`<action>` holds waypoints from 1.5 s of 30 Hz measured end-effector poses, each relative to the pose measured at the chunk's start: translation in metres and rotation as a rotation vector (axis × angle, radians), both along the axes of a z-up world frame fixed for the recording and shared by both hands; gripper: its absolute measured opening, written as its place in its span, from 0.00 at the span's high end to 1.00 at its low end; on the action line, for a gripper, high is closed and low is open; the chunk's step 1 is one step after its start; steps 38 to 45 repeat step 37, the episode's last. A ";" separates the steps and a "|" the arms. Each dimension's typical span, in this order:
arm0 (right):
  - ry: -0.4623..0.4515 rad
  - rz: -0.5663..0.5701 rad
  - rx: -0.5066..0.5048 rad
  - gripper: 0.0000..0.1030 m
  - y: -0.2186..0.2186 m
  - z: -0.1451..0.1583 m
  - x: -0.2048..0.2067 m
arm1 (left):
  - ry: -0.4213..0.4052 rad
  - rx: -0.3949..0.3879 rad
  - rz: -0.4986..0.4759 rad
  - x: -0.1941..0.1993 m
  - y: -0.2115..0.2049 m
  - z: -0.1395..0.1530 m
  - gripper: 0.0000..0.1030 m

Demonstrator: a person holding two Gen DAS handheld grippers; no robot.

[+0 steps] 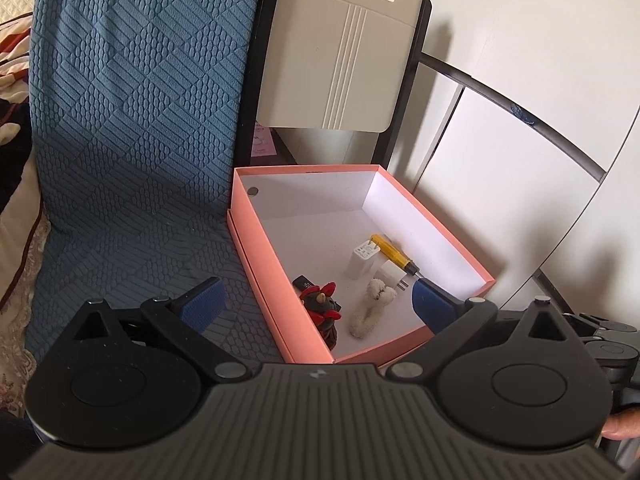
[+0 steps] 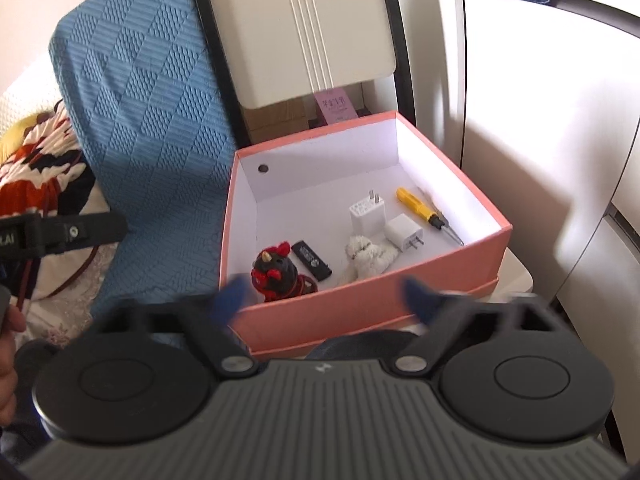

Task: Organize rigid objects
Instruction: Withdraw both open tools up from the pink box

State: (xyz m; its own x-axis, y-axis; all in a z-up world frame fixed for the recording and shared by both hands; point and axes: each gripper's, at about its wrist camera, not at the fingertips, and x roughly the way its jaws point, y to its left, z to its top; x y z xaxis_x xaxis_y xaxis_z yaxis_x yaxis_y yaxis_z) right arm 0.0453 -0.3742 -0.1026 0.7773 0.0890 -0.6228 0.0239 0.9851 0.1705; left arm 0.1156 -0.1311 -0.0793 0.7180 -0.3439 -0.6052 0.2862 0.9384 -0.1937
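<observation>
A pink box (image 1: 276, 280) (image 2: 360, 308) with a white inside holds a yellow screwdriver (image 1: 394, 252) (image 2: 420, 206), two white chargers (image 1: 362, 260) (image 2: 366, 214) (image 2: 404, 234), a white plush toy (image 1: 370, 308) (image 2: 370, 258), a black and red figurine (image 1: 322, 306) (image 2: 276, 272) and a black stick (image 1: 303, 282) (image 2: 312, 260). My left gripper (image 1: 316, 302) is open and empty, hovering at the box's near left side. My right gripper (image 2: 324, 294) is open and empty, blurred, just in front of the box's near wall.
A blue quilted cover (image 1: 132, 140) (image 2: 148, 120) drapes the seat left of the box. A beige chair back (image 1: 340, 52) (image 2: 304, 28) stands behind it. White cabinet panels (image 1: 520, 112) (image 2: 540, 120) lie to the right. The other gripper's body (image 2: 60, 234) shows at the left.
</observation>
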 end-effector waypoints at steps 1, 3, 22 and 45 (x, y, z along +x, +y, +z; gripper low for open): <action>0.002 -0.006 -0.010 0.00 0.000 0.000 0.001 | 0.003 -0.004 0.004 0.001 0.001 0.000 0.01; 0.007 -0.017 -0.022 0.00 -0.002 -0.001 0.002 | 0.003 0.000 0.009 0.001 0.001 -0.001 0.01; -0.004 -0.015 -0.081 0.00 0.003 0.001 0.000 | 0.005 0.017 0.022 0.002 0.001 -0.003 0.01; -0.004 -0.001 -0.104 0.00 0.010 0.003 -0.002 | 0.007 0.011 0.005 0.001 0.002 -0.004 0.00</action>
